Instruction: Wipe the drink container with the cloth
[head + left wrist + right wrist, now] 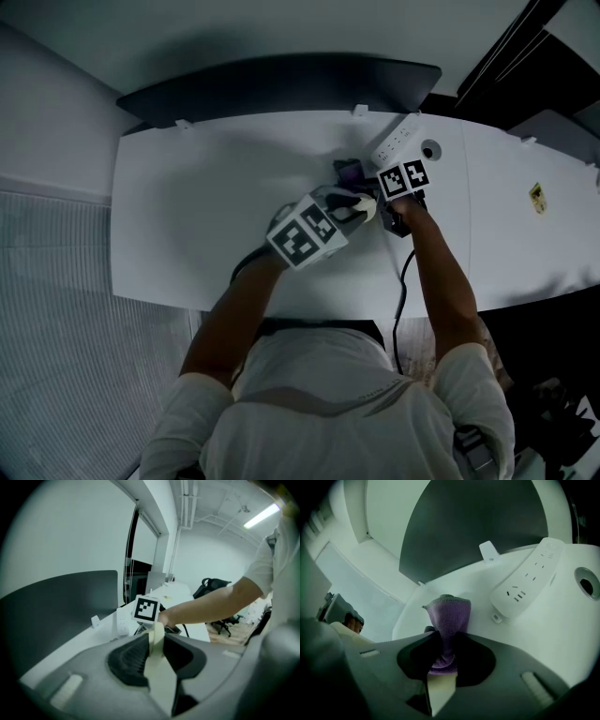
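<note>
A thin, flat cream drink container (158, 644) stands edge-on between the jaws of my left gripper (157, 637), which is shut on it. In the head view that gripper (354, 208) lies over the middle of the white table (206, 206), the cream piece (364, 208) at its tip. My right gripper (443, 641) is shut on a bunched purple cloth (447, 613) that sticks out past its jaws and hangs just above the table. From above, the cloth (348, 170) sits just behind the left gripper's tip, beside my right gripper's marker cube (403, 178). Whether cloth and container touch I cannot tell.
A white power strip (396, 141) lies at the table's far edge, right of the cloth, with a round cable hole (430, 149) beside it. A dark panel (281, 84) runs behind the table. A black cable (401, 281) drops over the near edge.
</note>
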A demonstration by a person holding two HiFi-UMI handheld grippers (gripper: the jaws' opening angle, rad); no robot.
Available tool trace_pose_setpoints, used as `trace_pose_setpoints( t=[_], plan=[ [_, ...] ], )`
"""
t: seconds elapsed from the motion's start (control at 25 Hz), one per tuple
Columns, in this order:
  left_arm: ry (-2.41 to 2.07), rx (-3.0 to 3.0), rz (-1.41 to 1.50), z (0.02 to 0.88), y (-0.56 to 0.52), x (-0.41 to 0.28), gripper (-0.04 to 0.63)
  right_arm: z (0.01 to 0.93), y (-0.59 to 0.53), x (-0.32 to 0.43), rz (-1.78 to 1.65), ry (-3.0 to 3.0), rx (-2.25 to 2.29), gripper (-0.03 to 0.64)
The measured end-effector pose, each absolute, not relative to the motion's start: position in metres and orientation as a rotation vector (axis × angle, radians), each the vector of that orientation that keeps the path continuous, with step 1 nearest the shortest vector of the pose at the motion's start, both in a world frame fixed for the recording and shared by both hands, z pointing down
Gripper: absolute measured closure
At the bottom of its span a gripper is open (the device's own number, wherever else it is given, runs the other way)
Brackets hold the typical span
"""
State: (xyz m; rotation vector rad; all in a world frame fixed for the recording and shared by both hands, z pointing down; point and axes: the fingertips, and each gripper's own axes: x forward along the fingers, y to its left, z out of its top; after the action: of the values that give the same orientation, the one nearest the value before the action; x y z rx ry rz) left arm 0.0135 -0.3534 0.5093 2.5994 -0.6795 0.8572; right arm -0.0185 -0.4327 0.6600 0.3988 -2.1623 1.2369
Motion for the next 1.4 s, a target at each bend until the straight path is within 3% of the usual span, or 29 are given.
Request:
trace_pose_setpoints(
  t=[0.4,0.72,1.04,1.4],
  plan=[
    [-0.68,2.601,0.86,0.512,-0.354,0.011,0.5,0.594,-0.442,0.033,1.289,-2.416,0.718,0.523],
    [-0.677,2.596,0.88,0.511,-0.352,0.011,0.5,0.567,-0.335,0.097,1.598,-2.434,0.774,0.523],
    [-0.682,2.589,0.881,0.51,-0.352,0.012,0.5,0.566,-0.245,0.013,1.622,-2.42,0.326,0.523],
    [-0.676,2.585,0.903,0.511,-0.353,0.012,0.502,0.548,-0.291,-0.036,1.575,-2.539,0.445,0.523]
  ],
)
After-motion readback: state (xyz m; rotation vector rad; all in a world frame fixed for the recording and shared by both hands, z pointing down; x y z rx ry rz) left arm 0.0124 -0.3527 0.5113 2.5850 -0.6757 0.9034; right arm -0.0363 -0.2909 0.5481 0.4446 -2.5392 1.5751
